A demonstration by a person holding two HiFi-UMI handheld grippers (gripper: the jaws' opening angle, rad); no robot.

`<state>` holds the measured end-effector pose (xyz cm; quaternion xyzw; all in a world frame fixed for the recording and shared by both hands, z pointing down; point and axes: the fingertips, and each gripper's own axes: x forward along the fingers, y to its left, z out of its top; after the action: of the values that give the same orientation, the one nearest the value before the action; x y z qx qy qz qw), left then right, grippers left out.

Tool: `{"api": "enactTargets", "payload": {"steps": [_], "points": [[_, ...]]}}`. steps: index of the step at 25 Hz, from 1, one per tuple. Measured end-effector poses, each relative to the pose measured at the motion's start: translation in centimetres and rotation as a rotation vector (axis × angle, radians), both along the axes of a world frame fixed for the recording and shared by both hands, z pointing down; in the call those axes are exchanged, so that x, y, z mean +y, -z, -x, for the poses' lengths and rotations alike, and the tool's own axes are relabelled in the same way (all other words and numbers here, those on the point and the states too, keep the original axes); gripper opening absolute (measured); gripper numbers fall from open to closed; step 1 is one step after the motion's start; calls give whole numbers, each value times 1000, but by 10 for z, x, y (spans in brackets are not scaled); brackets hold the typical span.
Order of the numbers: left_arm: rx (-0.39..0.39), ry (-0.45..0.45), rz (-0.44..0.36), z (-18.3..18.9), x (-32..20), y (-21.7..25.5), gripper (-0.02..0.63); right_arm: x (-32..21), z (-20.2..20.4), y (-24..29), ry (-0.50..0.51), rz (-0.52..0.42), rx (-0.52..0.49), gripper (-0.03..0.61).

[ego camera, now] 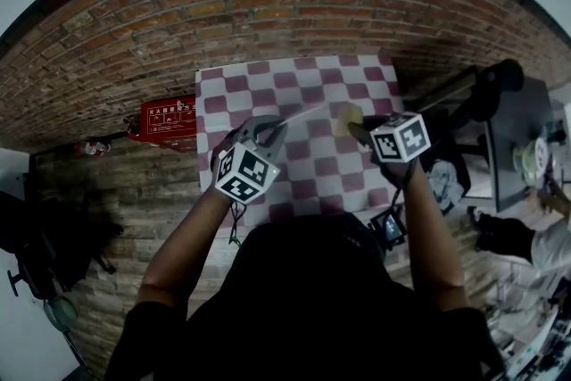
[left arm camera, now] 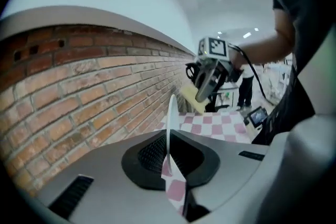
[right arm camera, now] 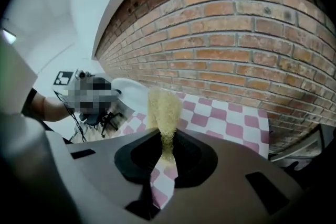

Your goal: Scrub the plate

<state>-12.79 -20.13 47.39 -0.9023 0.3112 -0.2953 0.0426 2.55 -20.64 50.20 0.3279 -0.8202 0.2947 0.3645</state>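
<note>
left gripper (left arm camera: 169,159), its jaws all but closed, pinches the rim of a thin white round plate (left arm camera: 169,120) and holds it on edge, raised clear of the table. from the head view the plate (ego camera: 299,113) shows as a slim white line running out from the left gripper (ego camera: 266,132) towards the other hand. right gripper (right arm camera: 167,150), jaws clamped on a yellow scouring sponge (right arm camera: 164,107), carries it just beside the plate's (right arm camera: 131,93) face; whether sponge and plate touch cannot be made out. in the left gripper view the right gripper (left arm camera: 207,84) and its sponge (left arm camera: 190,99) hang just past the plate's upper edge. both tools are held up on bare forearms (ego camera: 178,250) over a pink-and-white checked cloth (ego camera: 308,183) that covers the table. the table stands against a red brick wall (ego camera: 294,4). a red box (ego camera: 165,122) sits at the wall's foot, left of the cloth.
</note>
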Motion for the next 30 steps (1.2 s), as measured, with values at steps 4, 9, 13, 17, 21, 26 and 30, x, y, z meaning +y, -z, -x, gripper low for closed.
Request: {"api": "enactTargets", "payload": {"steps": [4,9,13,17,21,26,30], "points": [[-255,-84,-240,-2,-4,4,18,0,31,46,67,-11,-121,46],[-439,-170,-476,-7,-5,16,18,6,67,86,194,-43,-131,46],[-491,-223,-606,-14,-3,30,18,12,95,106,278,-55,-127,46],[-507,-255,-698,-20,1,40,18,11,118,121,328,-86,-125,46],[-509,-292,-791,-28,10,52,18,13,129,119,363,-75,-93,46],[-502,-310,-857,-29,15,66,18,12,122,118,344,-54,-95,46],[-490,-291,-872,-25,13,70,18,8,100,114,304,-40,-87,46]]}}
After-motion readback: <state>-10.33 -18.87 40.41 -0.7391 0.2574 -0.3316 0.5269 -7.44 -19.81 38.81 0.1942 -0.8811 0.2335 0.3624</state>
